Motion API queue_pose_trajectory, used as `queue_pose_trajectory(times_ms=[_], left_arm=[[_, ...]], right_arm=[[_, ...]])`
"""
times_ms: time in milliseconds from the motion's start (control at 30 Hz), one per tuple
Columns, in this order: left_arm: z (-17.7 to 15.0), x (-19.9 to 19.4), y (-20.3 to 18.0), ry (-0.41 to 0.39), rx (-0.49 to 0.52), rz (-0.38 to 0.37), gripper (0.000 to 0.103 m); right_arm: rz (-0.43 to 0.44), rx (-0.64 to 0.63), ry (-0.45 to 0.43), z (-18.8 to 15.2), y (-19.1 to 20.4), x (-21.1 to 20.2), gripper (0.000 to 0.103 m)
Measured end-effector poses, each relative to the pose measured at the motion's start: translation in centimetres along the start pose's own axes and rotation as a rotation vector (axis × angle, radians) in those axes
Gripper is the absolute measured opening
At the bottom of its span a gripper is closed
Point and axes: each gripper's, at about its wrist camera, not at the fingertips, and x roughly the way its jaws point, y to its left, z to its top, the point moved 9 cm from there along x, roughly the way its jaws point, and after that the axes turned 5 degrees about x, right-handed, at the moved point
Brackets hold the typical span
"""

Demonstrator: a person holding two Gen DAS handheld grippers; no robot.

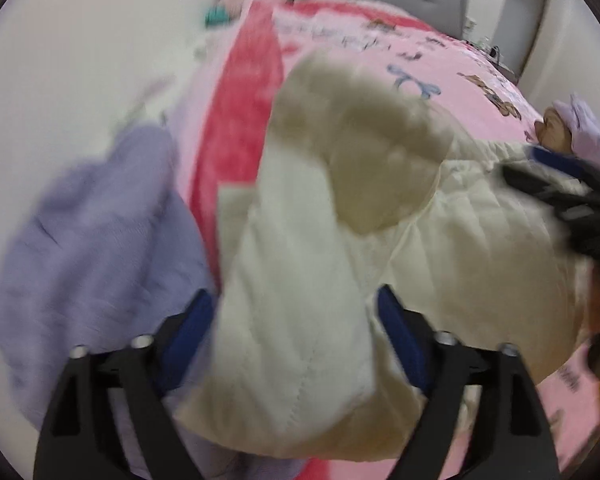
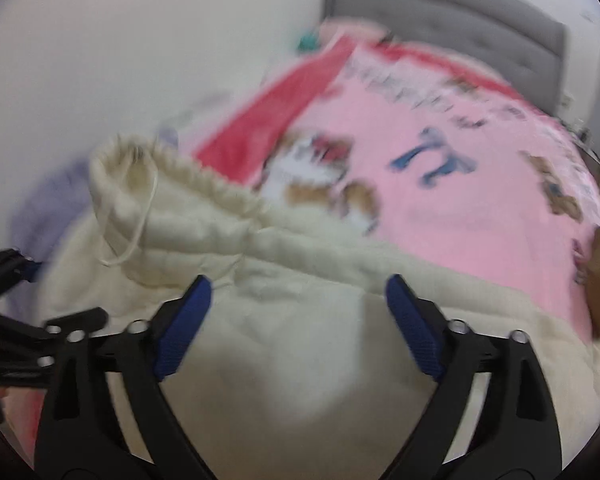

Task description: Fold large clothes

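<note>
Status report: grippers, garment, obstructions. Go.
Left gripper open, cream garment between its fingers. Right gripper open over it. Lavender cloth alongside on the pink bedspread.

The left gripper (image 1: 296,312) hangs with its 2 blue fingers (image 1: 190,332) spread wide, a cream quilted garment (image 1: 300,280) between them. The garment lies on a pink bed cover (image 1: 459,64), beside a lavender cloth (image 1: 100,232).
</note>
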Motion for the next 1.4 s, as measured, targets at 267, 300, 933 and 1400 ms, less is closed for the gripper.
queue_pose_trajectory(times_ms=[267, 300, 933, 1400], left_arm=[[1.8, 1.7, 2.3, 0.071, 0.063, -0.03, 0.095], [1.9, 2.3, 2.1, 0.09, 0.06, -0.046, 0.095], [0.0, 9.9, 2.7, 0.353, -0.03, -0.382, 0.099], [-0.2, 10.1, -0.4, 0.473, -0.004, -0.48, 0.098]], right_arm=[[-0.365, 0.157, 0.121, -7.2, -19.9, -9.2, 0.095], [-0.392, 0.17, 0.156, -8.2, -22.0, -9.5, 0.095], [0.07, 0.651, 0.437, -16.1, -30.9, 0.2, 0.095], [0.05, 0.534, 0.552, -14.5, -28.3, 3.1, 0.093]])
